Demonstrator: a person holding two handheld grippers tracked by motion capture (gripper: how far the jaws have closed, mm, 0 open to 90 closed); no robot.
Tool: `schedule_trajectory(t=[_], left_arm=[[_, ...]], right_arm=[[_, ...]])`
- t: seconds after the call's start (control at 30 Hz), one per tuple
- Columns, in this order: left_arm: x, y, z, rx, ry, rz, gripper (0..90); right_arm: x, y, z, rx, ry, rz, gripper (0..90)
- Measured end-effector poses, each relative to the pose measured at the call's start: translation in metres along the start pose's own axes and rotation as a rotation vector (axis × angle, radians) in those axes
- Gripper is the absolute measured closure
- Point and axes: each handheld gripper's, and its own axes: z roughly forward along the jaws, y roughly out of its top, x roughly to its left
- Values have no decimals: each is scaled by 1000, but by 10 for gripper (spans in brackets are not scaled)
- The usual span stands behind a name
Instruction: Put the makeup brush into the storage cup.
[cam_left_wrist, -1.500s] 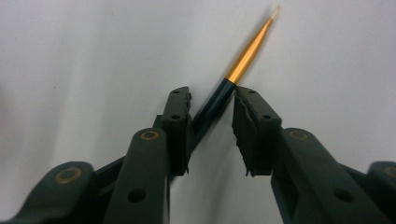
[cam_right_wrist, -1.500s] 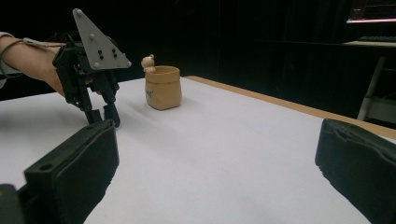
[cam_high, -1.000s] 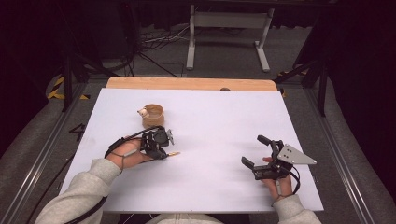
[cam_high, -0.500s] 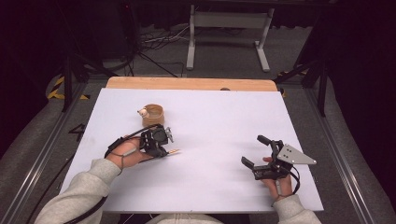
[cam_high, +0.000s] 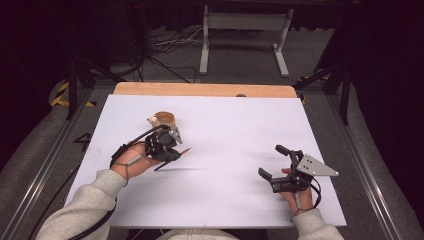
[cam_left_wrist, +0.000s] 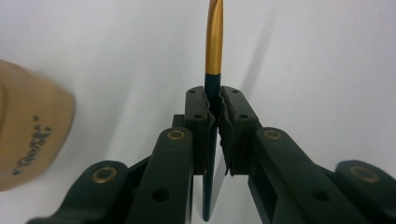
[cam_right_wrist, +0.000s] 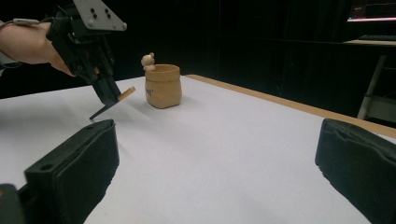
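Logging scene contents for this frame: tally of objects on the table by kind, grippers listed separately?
Pens: 1, dark barrel with gold end, clamped in the left gripper
Pots: 1, tan pot with a small figure on its rim
Grippers: 2, left and right gripper, the right one open
Total: 2 objects, 2 grippers

Dark room, white table, grey floor.
White tabletop (cam_high: 235, 130) with wood far edge (cam_high: 200, 90); grey metal stand (cam_high: 242, 37) behind, black cables (cam_high: 165, 45) on carpeted floor (cam_high: 320, 55).
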Motion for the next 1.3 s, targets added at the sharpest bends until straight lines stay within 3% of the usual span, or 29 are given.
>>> schedule_trajectory(t=[0.23,0.5,0.73,1.3], left_arm=[[-4,3,-16,-82,30,3,823],[-4,2,-34,-185,30,-25,824],[-2,-3,-46,-302,49,-67,824],[-3,-13,-64,-515,83,-140,824]], right_arm=[[0,0,0,0,-1,0,0],[0,0,0,1,-1,1,0],[0,0,0,0,-1,3,0],[-1,0,0,3,-1,1,0]])
